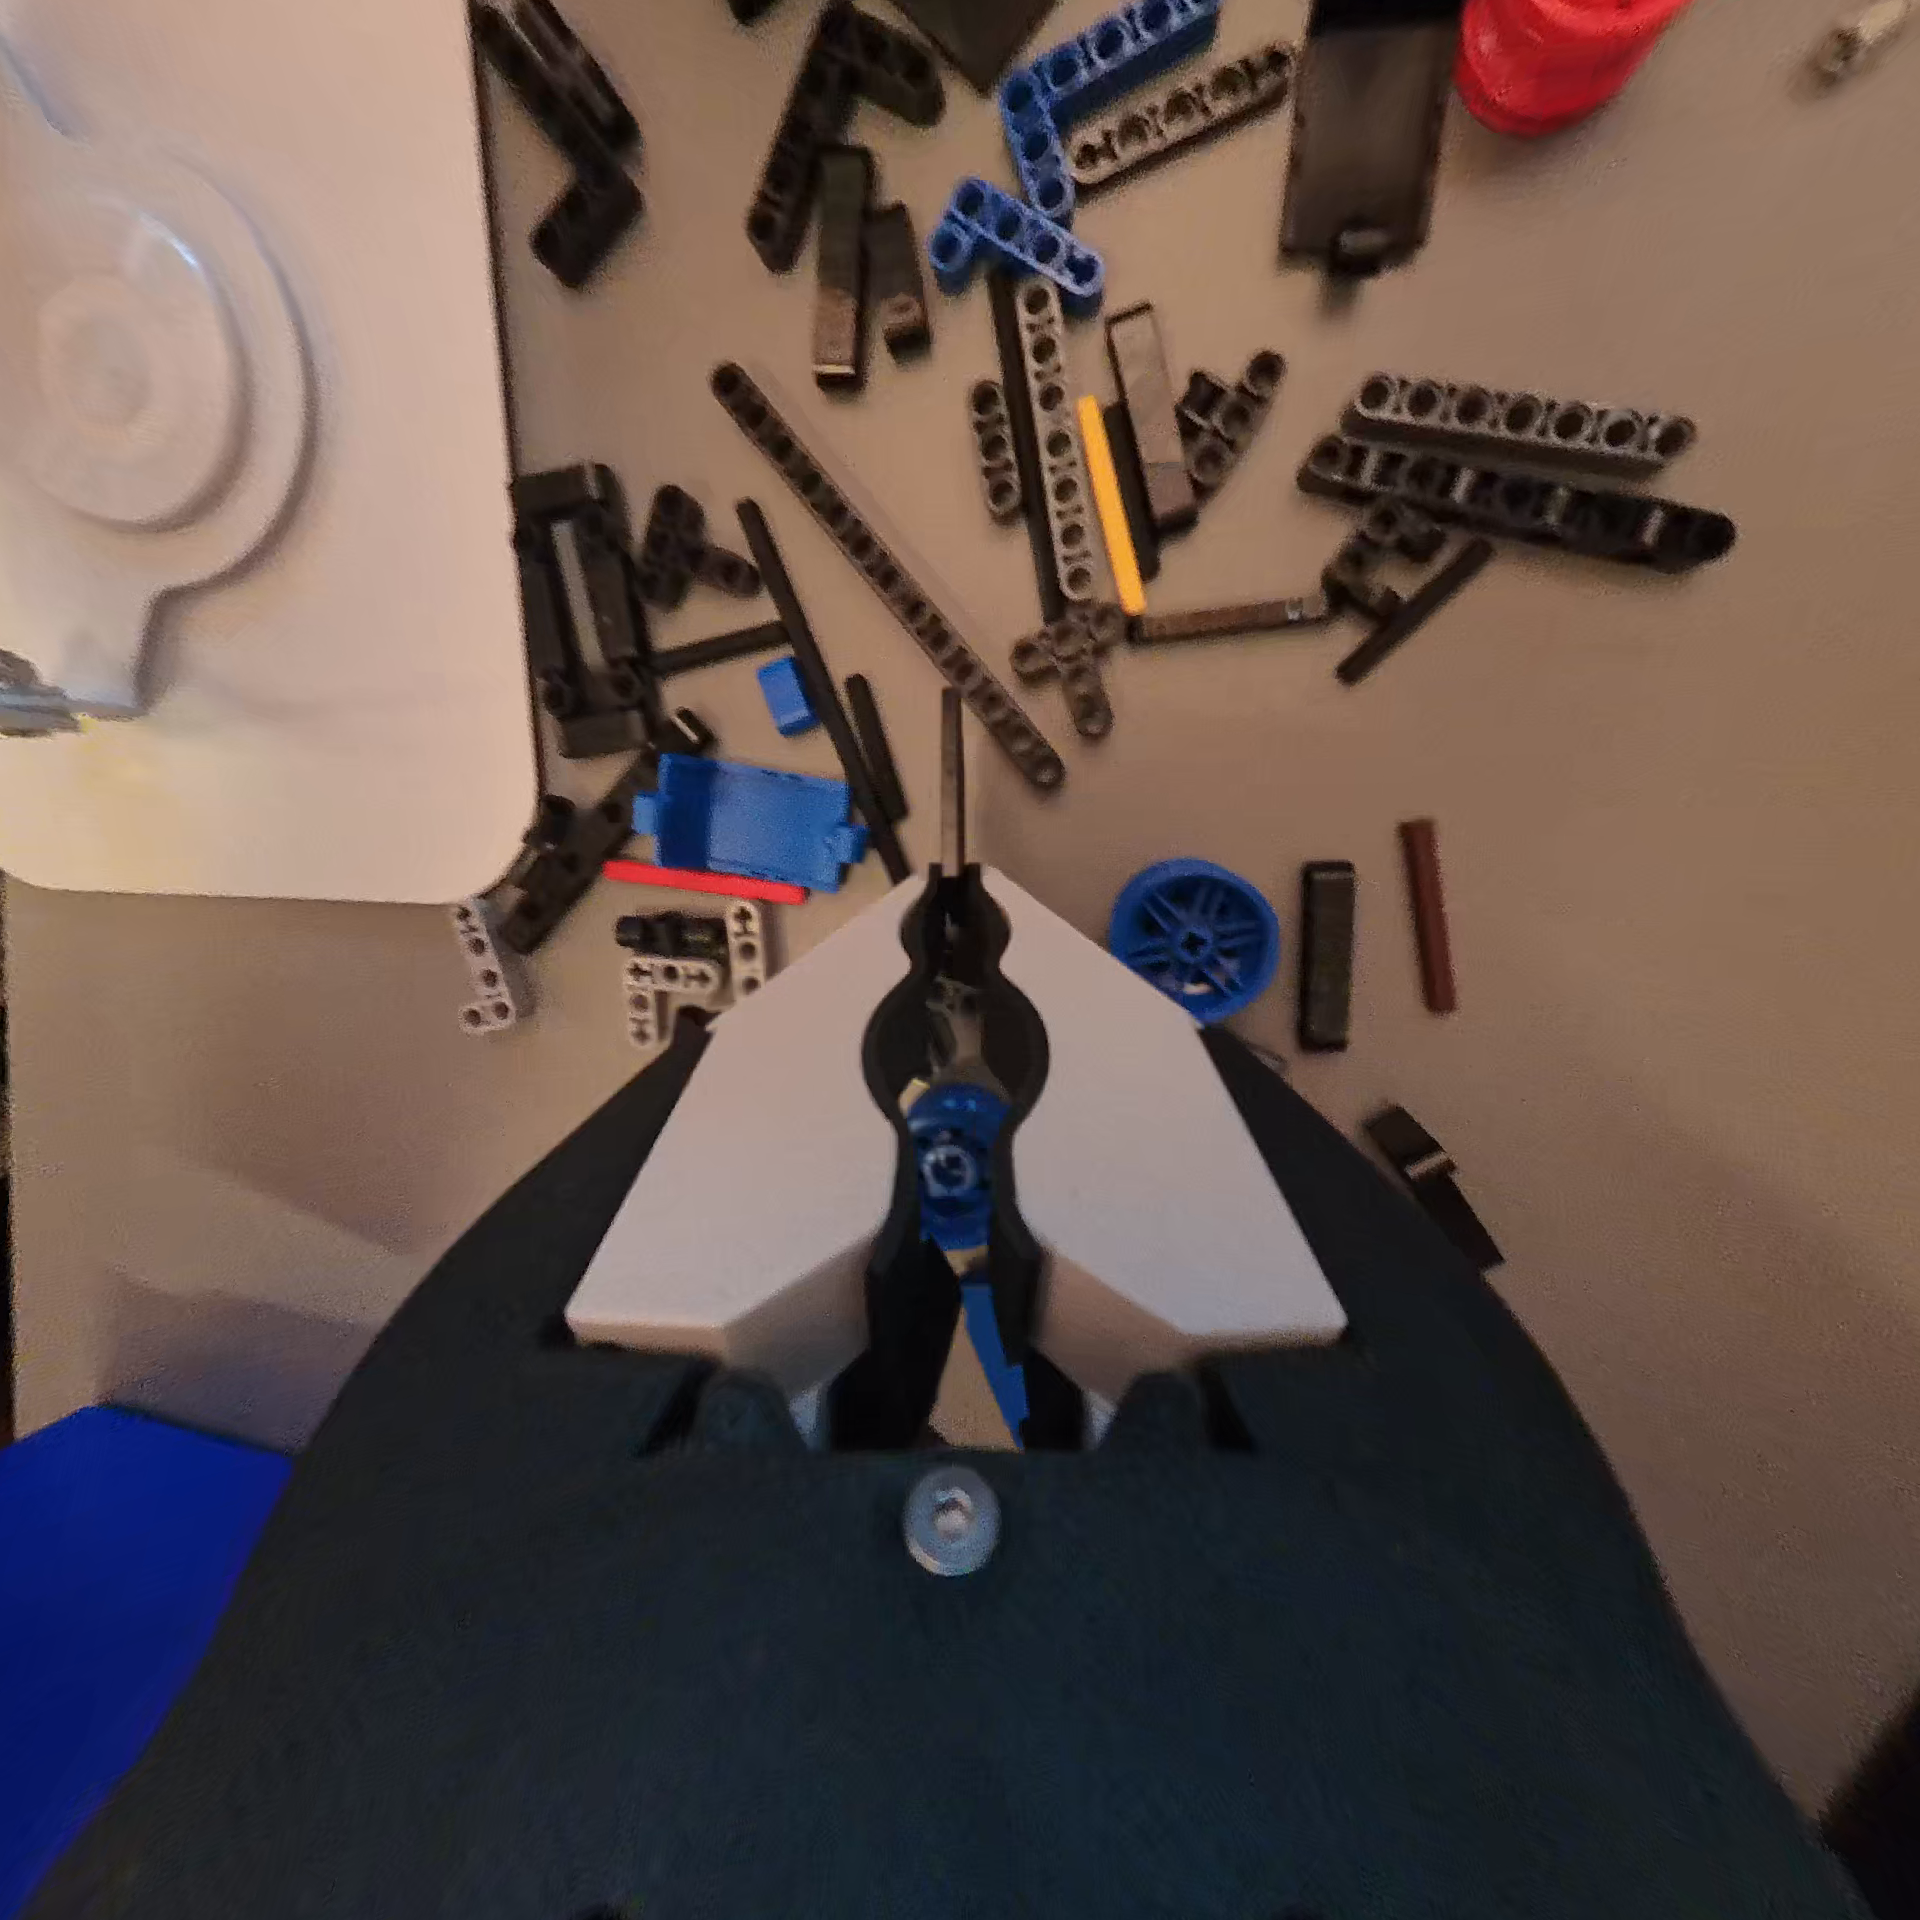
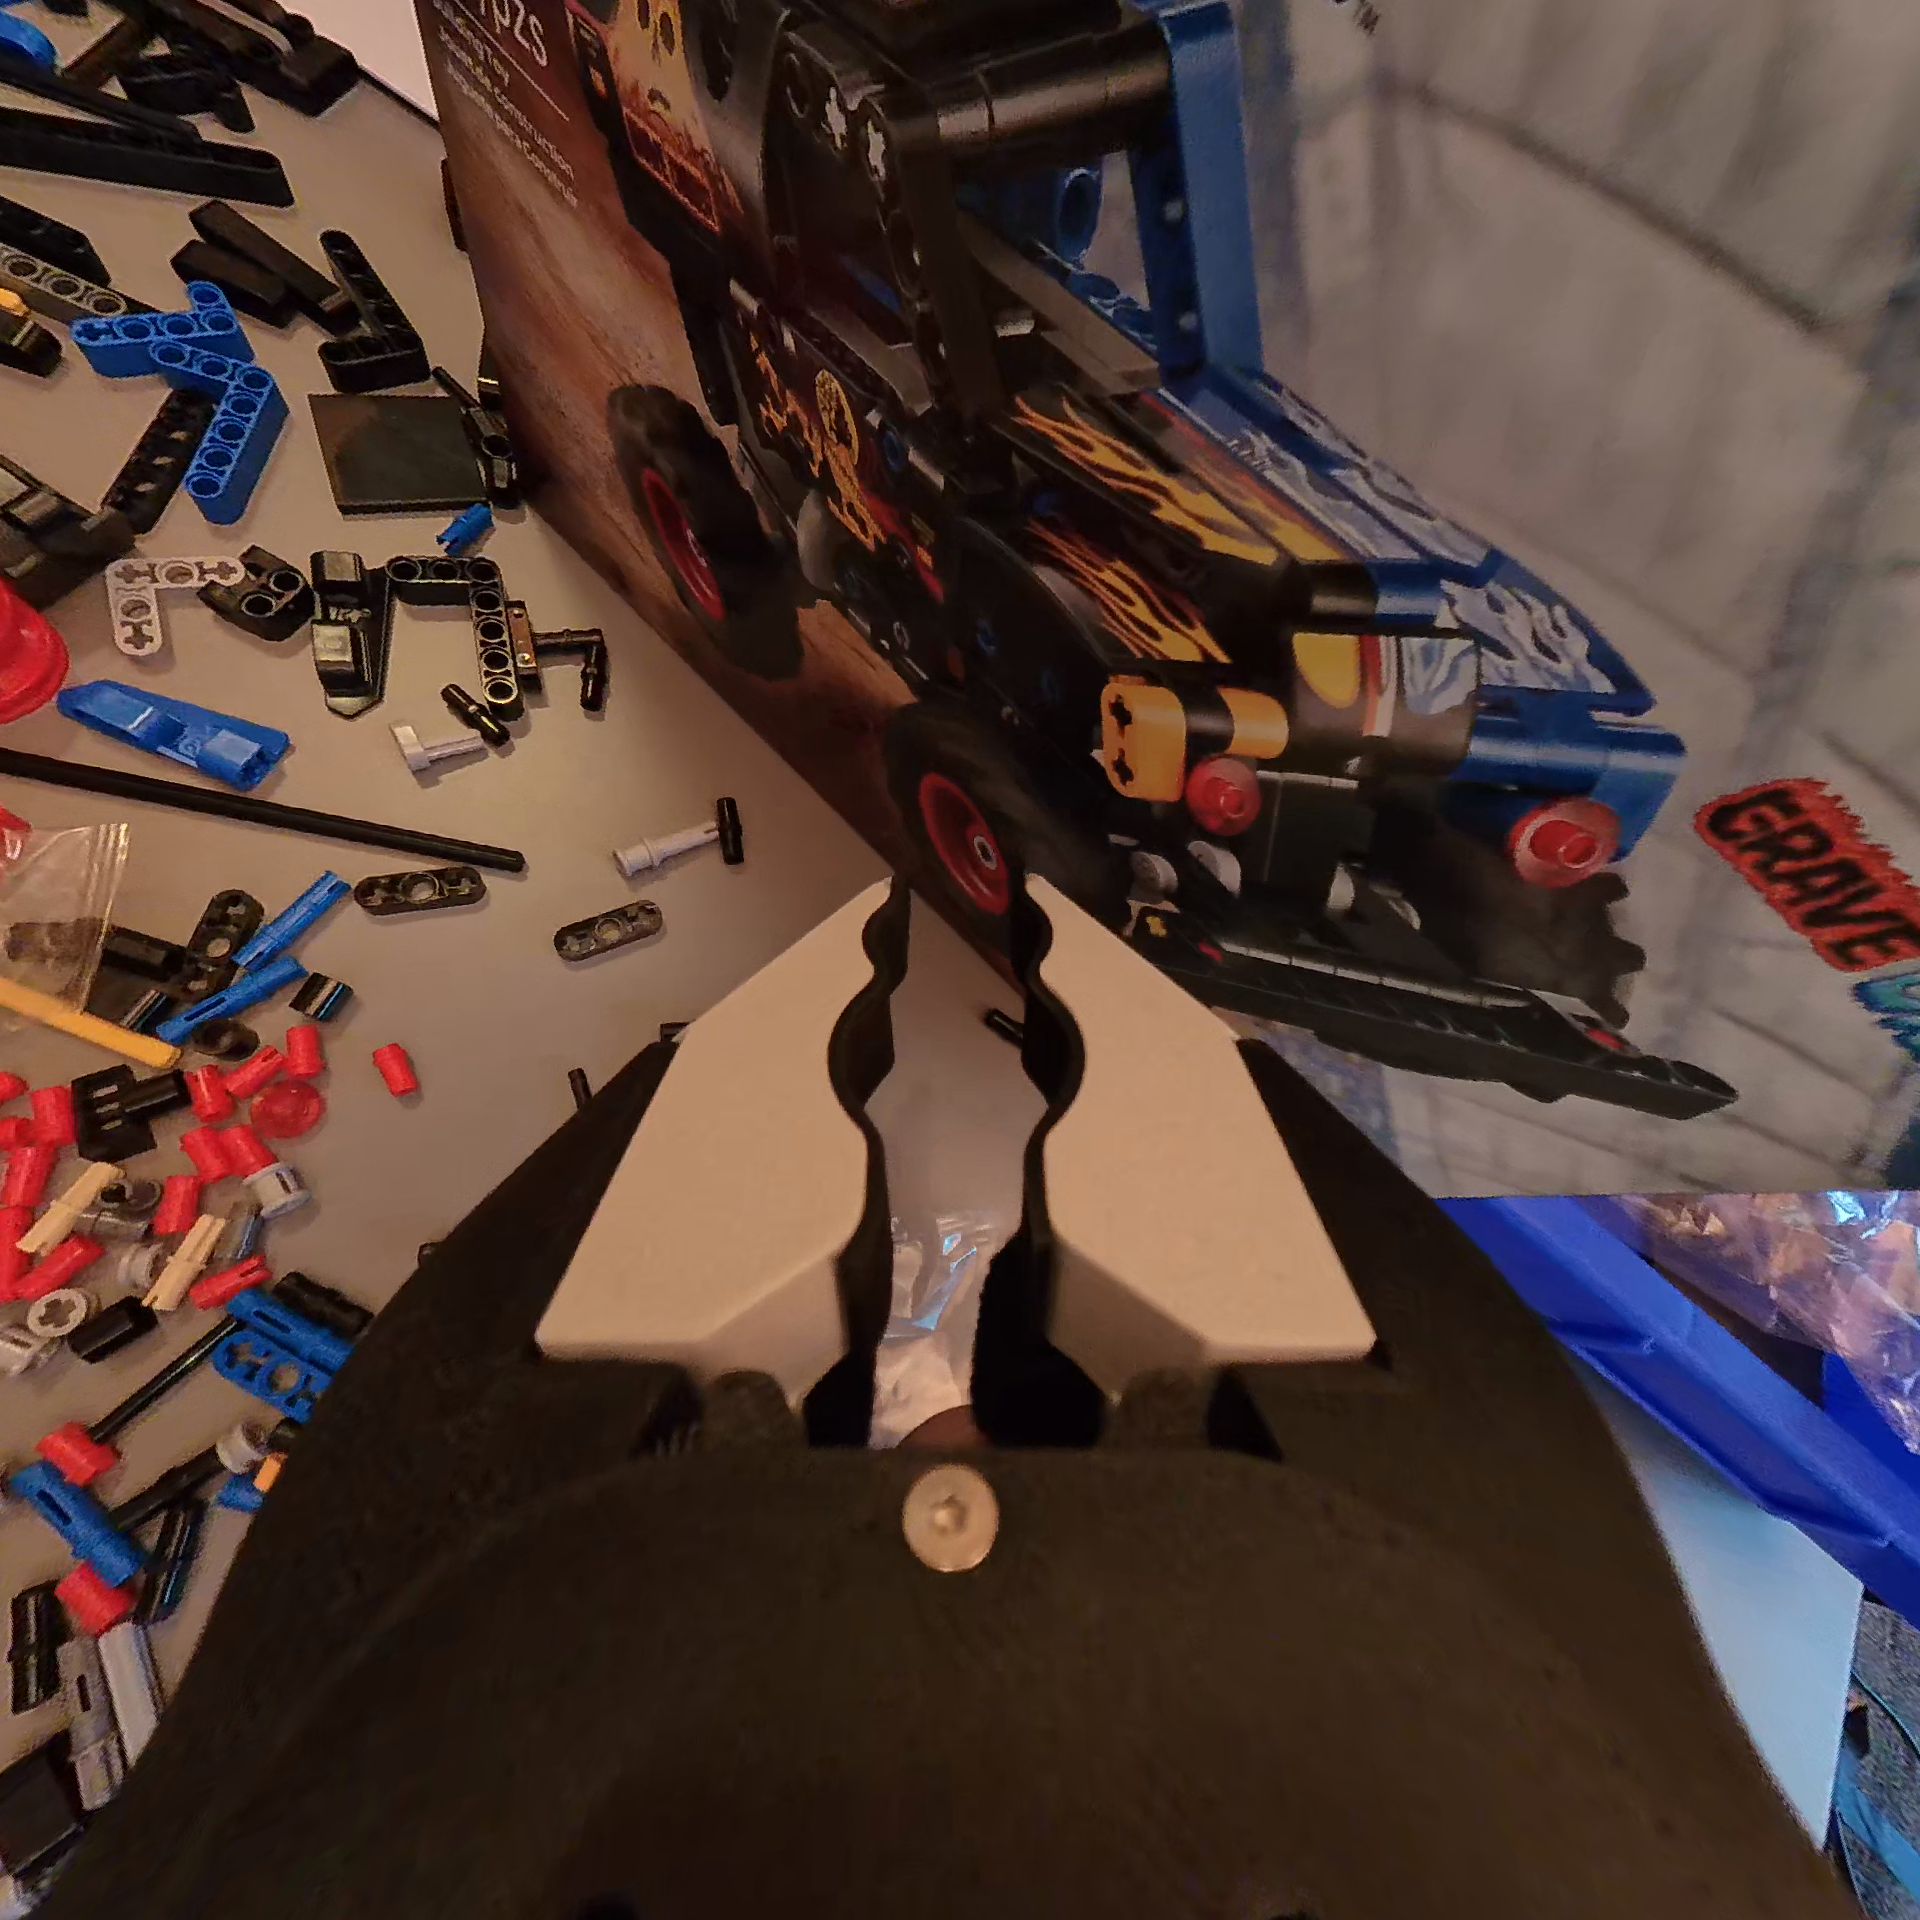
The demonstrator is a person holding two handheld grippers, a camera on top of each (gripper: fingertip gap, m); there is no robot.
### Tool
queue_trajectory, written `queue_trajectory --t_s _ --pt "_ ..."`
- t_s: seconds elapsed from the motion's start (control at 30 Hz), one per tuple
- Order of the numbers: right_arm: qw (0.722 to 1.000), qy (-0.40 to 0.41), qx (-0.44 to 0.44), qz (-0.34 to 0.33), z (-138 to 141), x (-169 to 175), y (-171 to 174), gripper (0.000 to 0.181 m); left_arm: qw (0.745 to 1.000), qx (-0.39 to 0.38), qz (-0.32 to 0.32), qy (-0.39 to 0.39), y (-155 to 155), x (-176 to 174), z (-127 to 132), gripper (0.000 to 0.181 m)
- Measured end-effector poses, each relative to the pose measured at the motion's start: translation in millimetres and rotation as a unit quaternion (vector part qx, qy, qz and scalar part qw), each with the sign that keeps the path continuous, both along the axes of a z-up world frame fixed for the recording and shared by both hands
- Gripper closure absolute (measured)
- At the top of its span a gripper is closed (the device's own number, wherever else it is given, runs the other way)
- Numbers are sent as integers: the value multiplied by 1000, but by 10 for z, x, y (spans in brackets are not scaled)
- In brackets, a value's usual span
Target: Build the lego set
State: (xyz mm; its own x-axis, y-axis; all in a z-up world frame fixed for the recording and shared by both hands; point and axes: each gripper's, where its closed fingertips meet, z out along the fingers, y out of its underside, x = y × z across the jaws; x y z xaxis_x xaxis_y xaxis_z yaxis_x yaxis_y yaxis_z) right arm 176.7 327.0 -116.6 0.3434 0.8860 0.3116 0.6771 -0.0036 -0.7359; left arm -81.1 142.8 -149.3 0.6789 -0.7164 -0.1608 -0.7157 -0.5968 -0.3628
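In the left wrist view my left gripper (image 1: 948,883) is shut on a thin black axle (image 1: 951,779) that sticks out forward past the fingertips, above the grey table. A blue round piece (image 1: 951,1164) shows between the fingers farther back; I cannot tell whether it sits on the axle. A blue wheel rim (image 1: 1190,935) lies just right of the tips. In the right wrist view my right gripper (image 2: 961,904) is open and empty, pointing at the lower edge of the set's box (image 2: 1143,520), which stands upright.
Several loose black, grey and blue beams lie ahead of the left gripper, with a blue box-shaped part (image 1: 753,821) and a white sheet (image 1: 260,520) to the left. Left of the right gripper lie red pins (image 2: 208,1143) and blue beams (image 2: 208,384); a blue bin (image 2: 1662,1351) stands at the right.
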Motion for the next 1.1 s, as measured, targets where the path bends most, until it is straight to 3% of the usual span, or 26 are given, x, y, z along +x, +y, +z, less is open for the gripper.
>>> queue_trajectory --t_s 0.07,0.13,0.27,0.57,0.9,1.1 --pt "1000 -1 0 1 -3 -3 -2 163 1000 -15 0 1 -91 5 -41 179" --pt "1000 -2 0 2 -10 -3 0 163 1000 -20 6 11 -138 -28 -63 163" --pt "1000 -3 -1 3 -22 -15 -4 163 1000 28 3 -4 32 114 58 151" --pt "1000 0 -1 3 -15 -28 -11 163 997 61 -47 0 504 583 22 146" --pt "1000 -3 -2 4 -35 -35 -21 163 995 49 -86 -5 709 819 -132 146" --pt "1000 -5 -3 5 -49 -35 -21 163 995 38 -82 -30 710 894 -186 156"
